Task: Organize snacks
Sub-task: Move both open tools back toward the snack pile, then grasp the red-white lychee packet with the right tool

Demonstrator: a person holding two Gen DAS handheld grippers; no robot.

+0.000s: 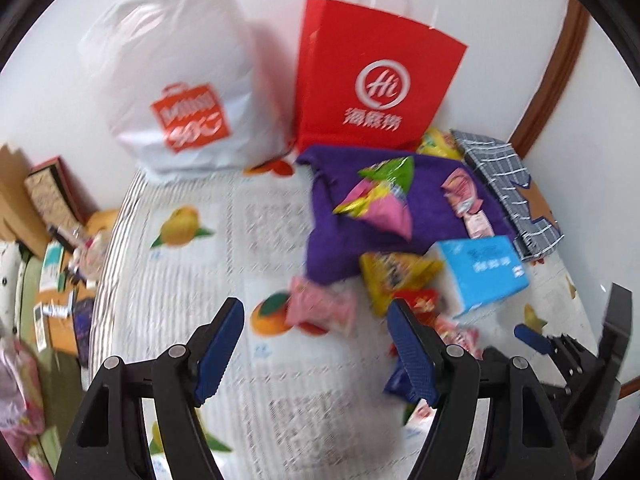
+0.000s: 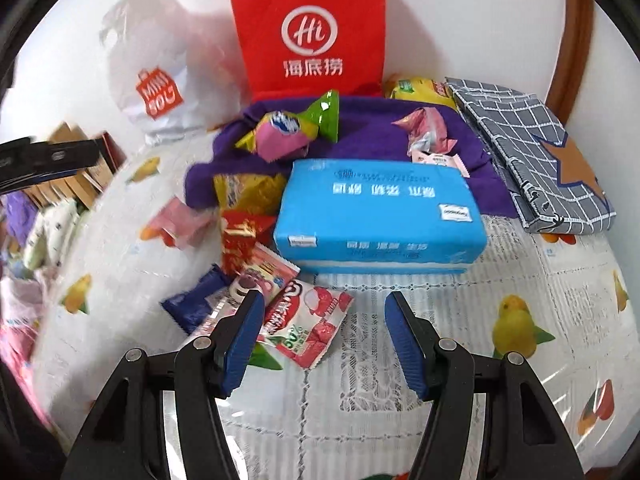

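Snack packets lie scattered on the fruit-print tablecloth and on a purple cloth. A pink packet lies just ahead of my left gripper, which is open and empty. A yellow packet and a red one sit to its right. My right gripper is open and empty above the cloth, in front of a blue tissue pack. A red-and-white lychee packet lies by its left finger. A green-pink packet rests on the purple cloth.
A red paper bag and a white plastic bag stand against the back wall. A folded checked cloth lies at the right. Boxes and clutter crowd the left beyond the table edge. The right gripper's body shows at the left view's right edge.
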